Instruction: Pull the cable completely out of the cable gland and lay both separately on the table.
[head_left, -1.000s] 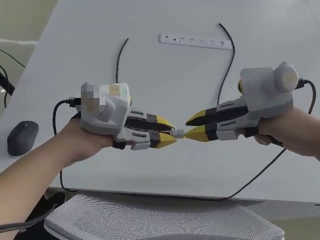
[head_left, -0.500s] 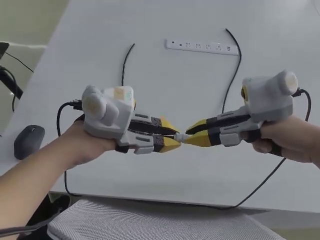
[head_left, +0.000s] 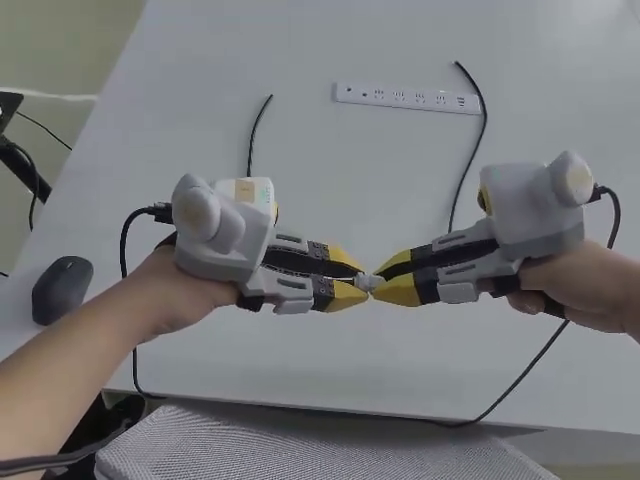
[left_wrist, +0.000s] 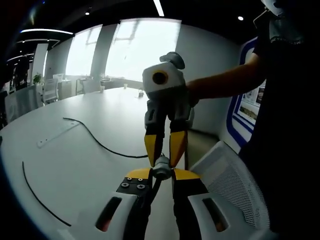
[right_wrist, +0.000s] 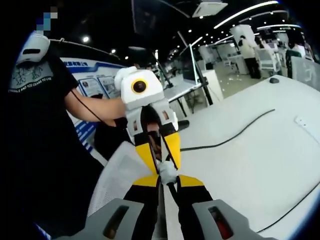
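While the white table (head_left: 300, 60) is carrying only a power strip (head_left: 407, 98) and loose black leads (head_left: 255, 130) far beyond your hands, you are holding both grippers above its near edge, nose to nose. A second ago a small gap was showing between them and the right gripper (head_left: 386, 288) was standing with its jaws spread. Now it is meeting the left gripper (head_left: 352, 289), and its jaws are drawing almost together. I cannot tell whether they are already clamping.

The left gripper's jaws are pinching tight on the cable gland (head_left: 368, 283), the small pale piece sitting right between the two sets of yellow tips. A thin dark strand, which I am taking for the cable (right_wrist: 171, 190), is running back from the gland between the right gripper's jaws.

So you are only now getting a second grip. The cable is still sitting in the gland and neither part is lying on the table. Judging by this, the pull itself is yet to come.
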